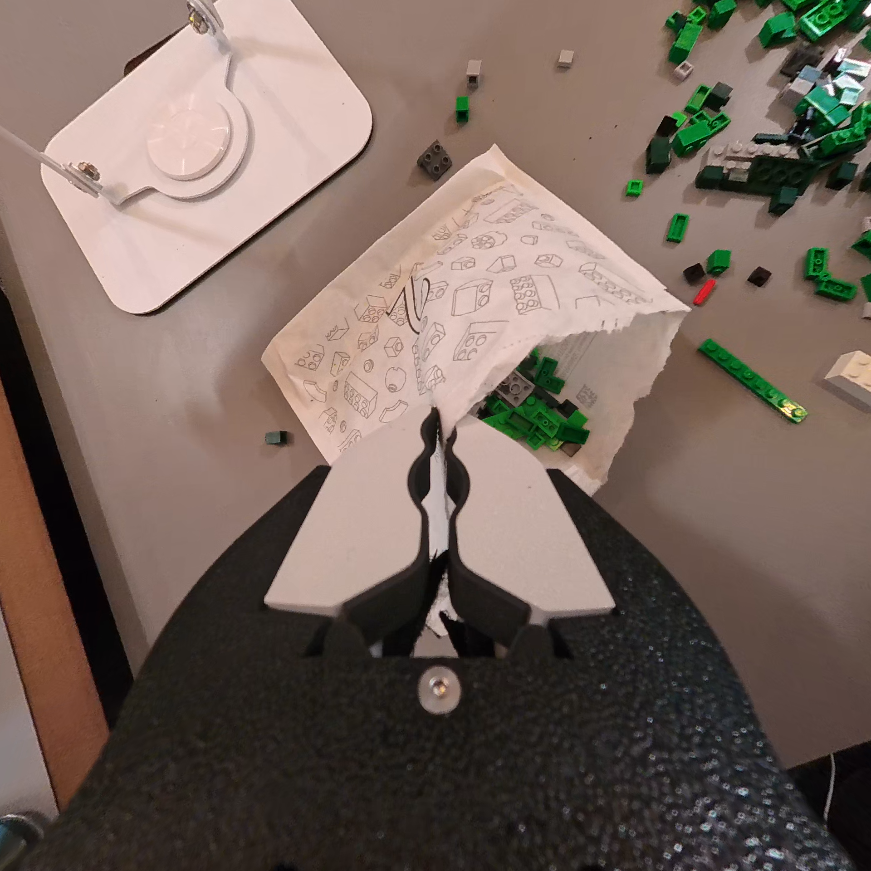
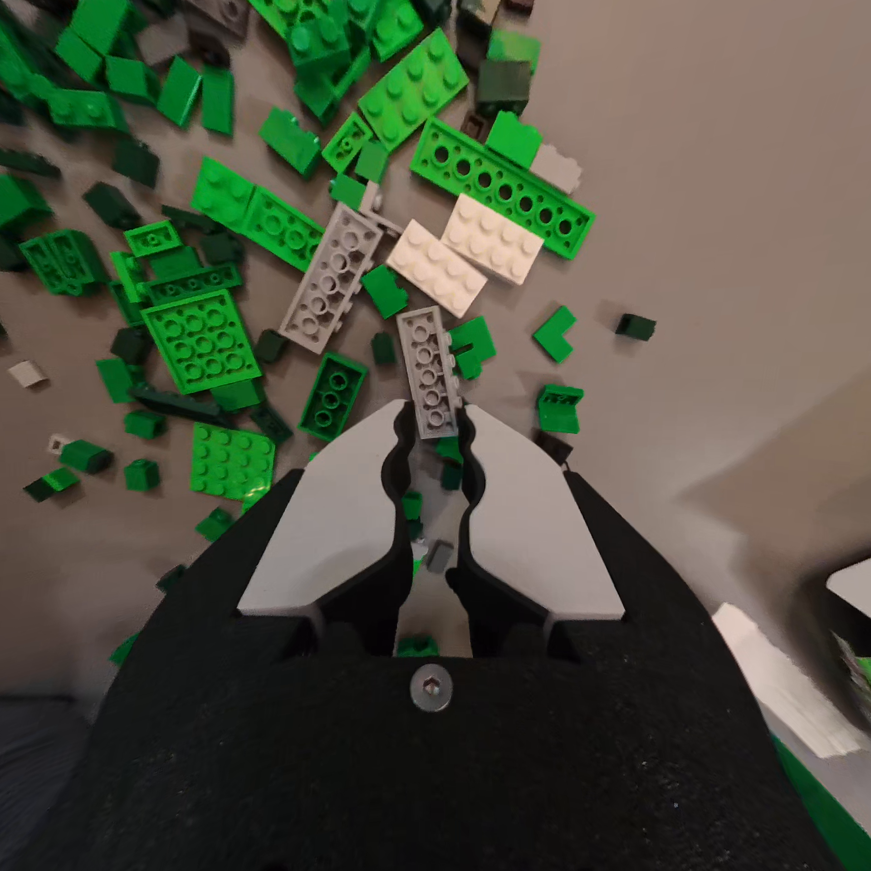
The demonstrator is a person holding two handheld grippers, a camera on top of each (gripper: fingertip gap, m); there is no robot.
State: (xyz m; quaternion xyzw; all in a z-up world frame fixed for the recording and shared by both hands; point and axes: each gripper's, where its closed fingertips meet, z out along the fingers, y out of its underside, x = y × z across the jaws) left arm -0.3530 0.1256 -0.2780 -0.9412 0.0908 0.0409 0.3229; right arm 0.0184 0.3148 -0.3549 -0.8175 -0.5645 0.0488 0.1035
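The grey tabletop point(image 1: 198, 424) carries at its far left a white flat stand point(image 1: 202, 155) with thin metal arms. Beside the table edge, a brown and a black strip show on the left. In the middle lies a torn paper bag point(image 1: 471, 301) printed with brick drawings; green bricks point(image 1: 537, 419) sit inside its open mouth. The left tongs point(image 1: 440, 424) are clenched on the torn edge of this bag. To the right, loose green pieces point(image 1: 801, 118) are scattered.

The right tongs point(image 2: 436, 414) are parted a little around the near end of a grey plate point(image 2: 431, 372); whether they press it I cannot tell. Two white bricks point(image 2: 466, 259) lie beyond.
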